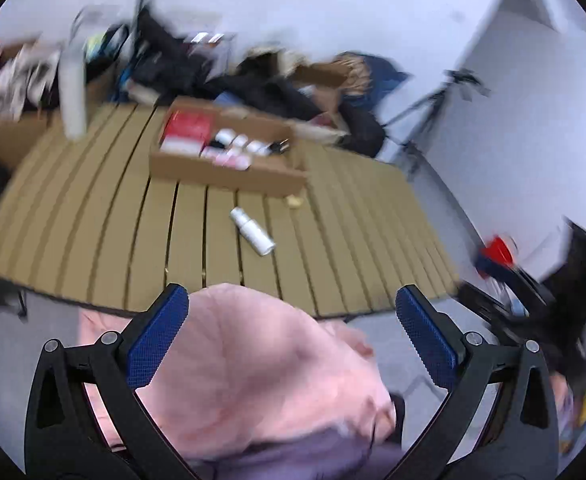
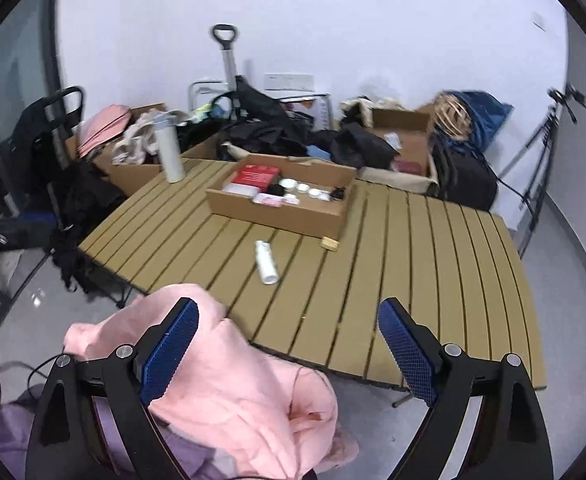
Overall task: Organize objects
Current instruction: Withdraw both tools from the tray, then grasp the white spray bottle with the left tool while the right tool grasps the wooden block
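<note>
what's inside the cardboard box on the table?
Cardboard box holds a red box, several white jars and a pink packet. Near wall hides the box floor; anything beneath isn't visible.

Even light, left-wrist motion blur

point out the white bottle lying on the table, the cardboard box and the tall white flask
white bottle (image 2: 266, 262), right wrist view, middle of its body
cardboard box (image 2: 277, 216), right wrist view, near front wall
tall white flask (image 2: 169, 150), right wrist view, middle of its upright body
</note>
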`<control>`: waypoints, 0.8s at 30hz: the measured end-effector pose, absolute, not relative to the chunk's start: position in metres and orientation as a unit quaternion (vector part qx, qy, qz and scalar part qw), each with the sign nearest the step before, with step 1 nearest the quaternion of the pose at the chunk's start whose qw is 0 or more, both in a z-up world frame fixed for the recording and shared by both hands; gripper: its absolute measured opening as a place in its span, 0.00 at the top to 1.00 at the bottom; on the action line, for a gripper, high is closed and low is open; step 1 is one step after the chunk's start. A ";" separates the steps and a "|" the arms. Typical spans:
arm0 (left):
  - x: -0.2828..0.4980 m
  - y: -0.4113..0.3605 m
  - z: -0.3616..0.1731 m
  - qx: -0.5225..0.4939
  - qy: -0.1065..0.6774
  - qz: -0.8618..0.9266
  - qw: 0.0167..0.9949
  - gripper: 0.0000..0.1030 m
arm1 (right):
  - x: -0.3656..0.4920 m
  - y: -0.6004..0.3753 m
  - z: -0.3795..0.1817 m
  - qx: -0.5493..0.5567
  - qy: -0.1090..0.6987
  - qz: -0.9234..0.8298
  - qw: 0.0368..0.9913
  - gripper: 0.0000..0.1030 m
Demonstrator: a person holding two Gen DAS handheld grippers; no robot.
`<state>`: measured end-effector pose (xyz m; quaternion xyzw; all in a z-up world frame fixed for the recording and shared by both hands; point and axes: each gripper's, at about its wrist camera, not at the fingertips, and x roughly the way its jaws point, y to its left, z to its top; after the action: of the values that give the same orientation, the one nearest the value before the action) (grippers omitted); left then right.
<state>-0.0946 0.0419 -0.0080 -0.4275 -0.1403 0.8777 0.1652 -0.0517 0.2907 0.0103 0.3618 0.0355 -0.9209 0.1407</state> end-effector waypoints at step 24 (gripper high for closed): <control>-0.293 0.113 -0.206 -0.529 -0.124 0.839 0.046 0.77 | -0.321 0.284 -0.165 0.434 -0.065 -0.890 0.123 0.41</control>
<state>-0.2933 0.1127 -0.2056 -0.5285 -0.1240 0.8386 0.0455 -0.3214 0.2836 -0.1652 0.4340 -0.0653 -0.8901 0.1230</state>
